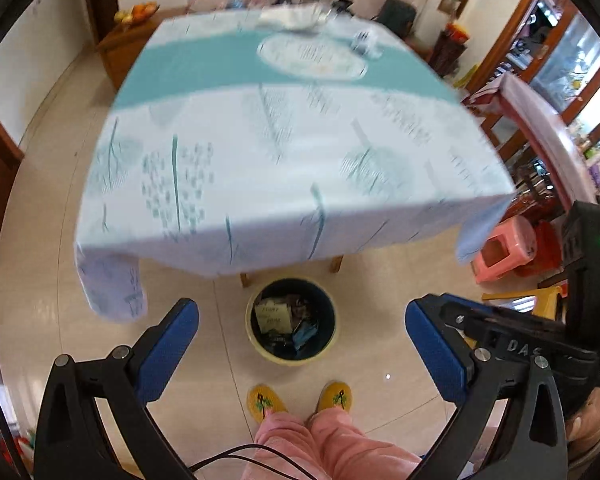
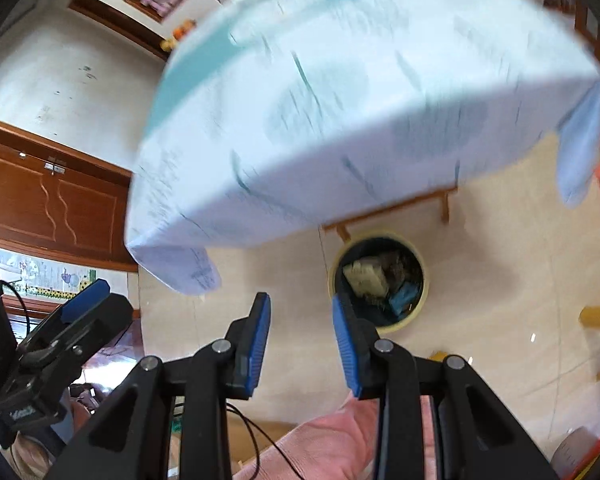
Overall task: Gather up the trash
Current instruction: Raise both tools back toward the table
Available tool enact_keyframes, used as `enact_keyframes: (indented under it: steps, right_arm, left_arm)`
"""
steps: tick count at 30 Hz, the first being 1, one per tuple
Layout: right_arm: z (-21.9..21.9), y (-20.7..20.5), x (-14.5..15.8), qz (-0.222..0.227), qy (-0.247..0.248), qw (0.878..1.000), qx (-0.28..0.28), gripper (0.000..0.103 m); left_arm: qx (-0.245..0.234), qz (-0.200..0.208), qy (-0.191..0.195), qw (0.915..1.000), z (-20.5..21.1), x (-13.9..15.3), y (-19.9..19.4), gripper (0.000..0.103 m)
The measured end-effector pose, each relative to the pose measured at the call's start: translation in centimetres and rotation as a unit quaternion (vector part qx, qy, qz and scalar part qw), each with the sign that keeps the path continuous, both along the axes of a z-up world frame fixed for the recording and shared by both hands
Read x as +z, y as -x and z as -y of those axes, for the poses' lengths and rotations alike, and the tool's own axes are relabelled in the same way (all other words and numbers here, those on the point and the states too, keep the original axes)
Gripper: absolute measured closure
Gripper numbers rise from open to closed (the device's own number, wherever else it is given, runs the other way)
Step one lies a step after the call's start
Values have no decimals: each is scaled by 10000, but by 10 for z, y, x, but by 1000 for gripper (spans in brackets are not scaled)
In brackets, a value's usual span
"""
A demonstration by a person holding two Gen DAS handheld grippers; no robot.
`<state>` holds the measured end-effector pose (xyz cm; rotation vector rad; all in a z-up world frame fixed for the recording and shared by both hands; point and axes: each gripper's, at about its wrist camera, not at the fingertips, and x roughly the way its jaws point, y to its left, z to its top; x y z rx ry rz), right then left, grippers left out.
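The left gripper hangs above the floor with its jaws spread wide and nothing between them. The right gripper has its jaws parted by a narrower gap, also empty. Below both stands a round bin with a pale rim, on the floor at the near edge of the tabletop, which carries a blue-and-white patterned cloth. Inside the bin lie a crumpled paper box and a blue wrapper. At the far end of the tabletop rests white crumpled paper, blurred. The person's yellow slippers point toward the bin.
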<state>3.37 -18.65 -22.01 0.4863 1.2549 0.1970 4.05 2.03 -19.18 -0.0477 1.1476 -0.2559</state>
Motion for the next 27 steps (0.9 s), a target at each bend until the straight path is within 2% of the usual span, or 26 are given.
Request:
enact_keyframes:
  steps: [6,12,16,21,27]
  right_arm:
    - [0,-5,77,826,241,9961,-190,71]
    - [2,-10,125,1402,501,9879,-439,71]
    - [4,-19,147,1657,576,9827,-595,71]
    - [6,-28,169,1883,596,9776,-723,71]
    - [15,-48,176,1876,587,9782,-675,71]
  left_arm:
    - [-266,601,211,9976,-5,64,-9,1]
    - [-435,1110,454,9918,-7,112,-26,1]
    - [-507,1403,605,9870,-8,137,-37,1]
    - [-757,1727,552,9805,-2,163,-49,1]
    - [-817,1699,483,9809,1,177,-72,1]
